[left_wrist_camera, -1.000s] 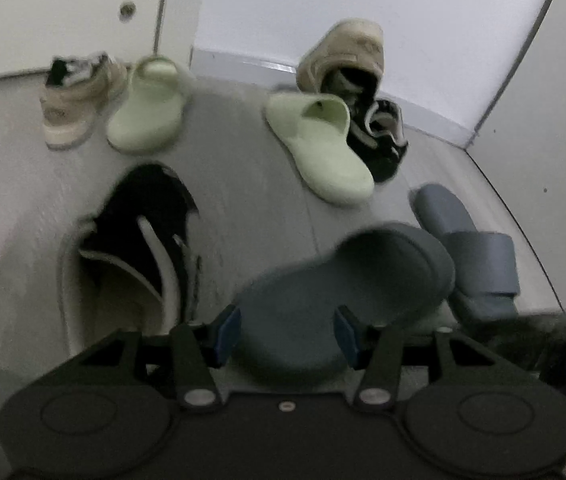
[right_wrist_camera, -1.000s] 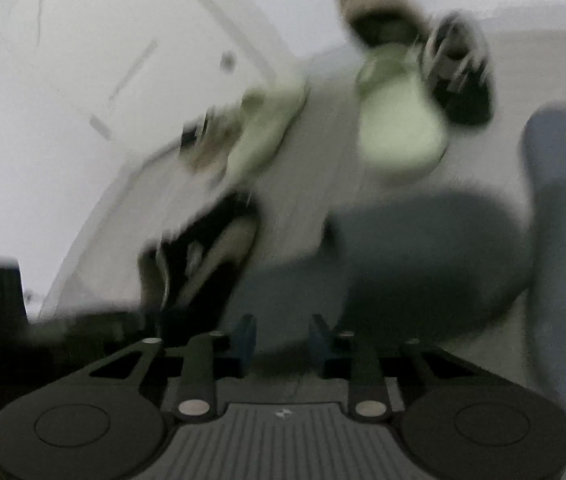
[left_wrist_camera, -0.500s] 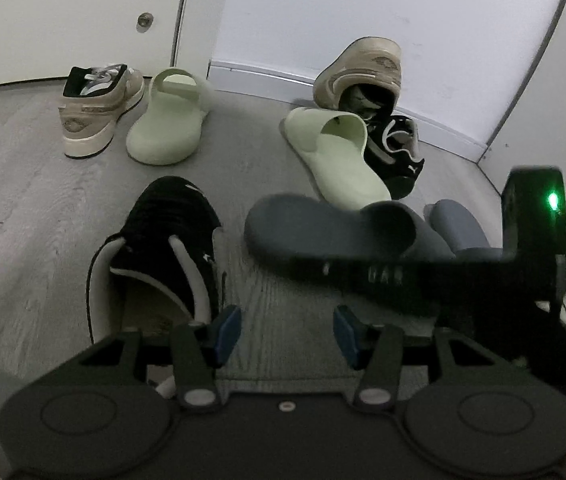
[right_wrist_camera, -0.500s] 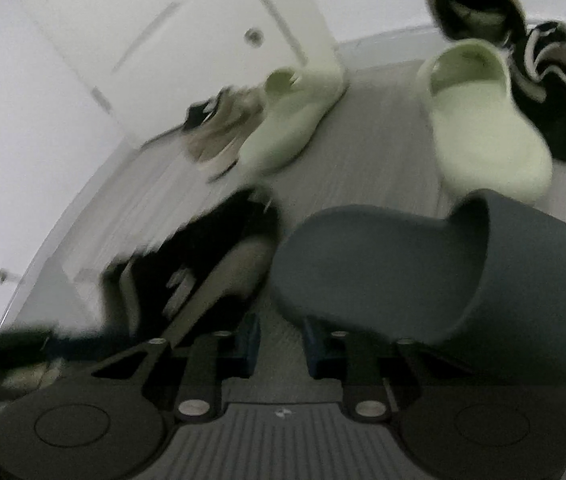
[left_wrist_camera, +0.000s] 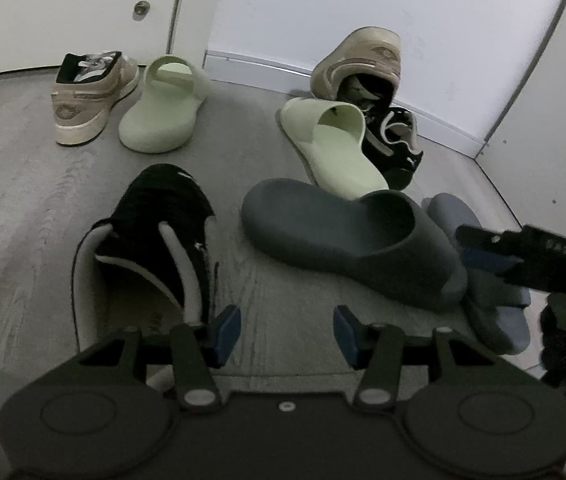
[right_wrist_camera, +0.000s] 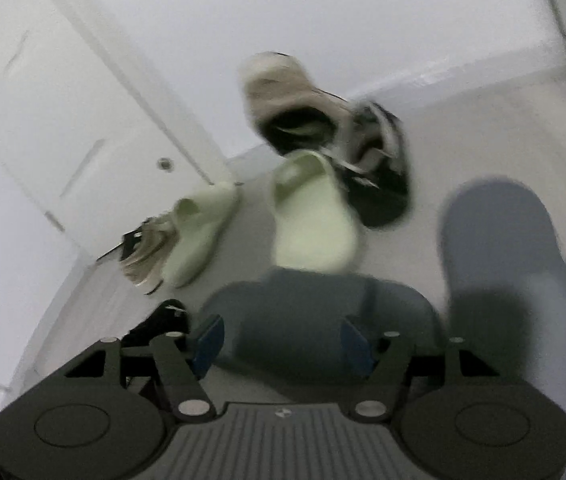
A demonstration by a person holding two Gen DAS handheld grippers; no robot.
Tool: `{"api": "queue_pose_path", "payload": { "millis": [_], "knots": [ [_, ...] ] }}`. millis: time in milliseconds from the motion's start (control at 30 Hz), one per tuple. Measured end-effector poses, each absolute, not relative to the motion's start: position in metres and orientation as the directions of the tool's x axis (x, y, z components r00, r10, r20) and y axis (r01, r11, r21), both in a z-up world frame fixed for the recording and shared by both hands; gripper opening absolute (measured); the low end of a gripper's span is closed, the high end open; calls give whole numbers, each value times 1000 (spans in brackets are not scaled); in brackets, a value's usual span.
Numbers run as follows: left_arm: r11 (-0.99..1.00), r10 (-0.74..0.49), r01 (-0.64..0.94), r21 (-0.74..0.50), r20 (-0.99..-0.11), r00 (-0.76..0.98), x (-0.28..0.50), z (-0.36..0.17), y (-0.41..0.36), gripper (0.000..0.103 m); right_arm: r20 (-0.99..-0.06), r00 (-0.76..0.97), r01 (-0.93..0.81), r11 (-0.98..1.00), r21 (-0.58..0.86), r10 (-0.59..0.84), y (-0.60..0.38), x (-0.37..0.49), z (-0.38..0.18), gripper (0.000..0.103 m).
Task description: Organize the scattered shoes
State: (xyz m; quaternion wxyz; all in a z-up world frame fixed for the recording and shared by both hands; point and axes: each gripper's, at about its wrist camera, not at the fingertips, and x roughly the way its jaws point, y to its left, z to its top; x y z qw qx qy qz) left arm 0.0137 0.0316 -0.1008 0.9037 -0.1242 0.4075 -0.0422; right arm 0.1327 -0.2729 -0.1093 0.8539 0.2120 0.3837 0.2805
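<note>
Released, dark grey slide (left_wrist_camera: 347,236) lies grounded; right gripper (right_wrist_camera: 279,344) opening.

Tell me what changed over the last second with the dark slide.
The right tongs set the dark grey slide on the floor beside its blue-grey mate, and their jaws are opening, off it. The left tongs, black sneaker and green slides stayed put.

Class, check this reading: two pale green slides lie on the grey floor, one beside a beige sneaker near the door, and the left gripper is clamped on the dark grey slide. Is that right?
Not quite. The left gripper holds nothing; the left wrist view shows only bare floor between its fingers, with the dark grey slide lying ahead of them. The two pale green slides and the beige sneaker are as stated.
</note>
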Motion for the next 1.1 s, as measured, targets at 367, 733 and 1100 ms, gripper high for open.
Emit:
{"api": "queue_pose_path", "payload": {
  "millis": [367,733,1100],
  "knots": [
    [949,-166,-89,-302,-720,674,13,-98,49,52,-534,249,-335,589,735,808,-210,97,-144,70],
    [956,-167,-70,-285,-725,669,15,-102,43,53,-661,443,-693,699,177,606,-201,67,-90,103],
    [956,-163,-72,-284,-719,675,13,-99,46,53,-687,399,-791,607,77,607,-139,131,-129,103]
  ]
}}
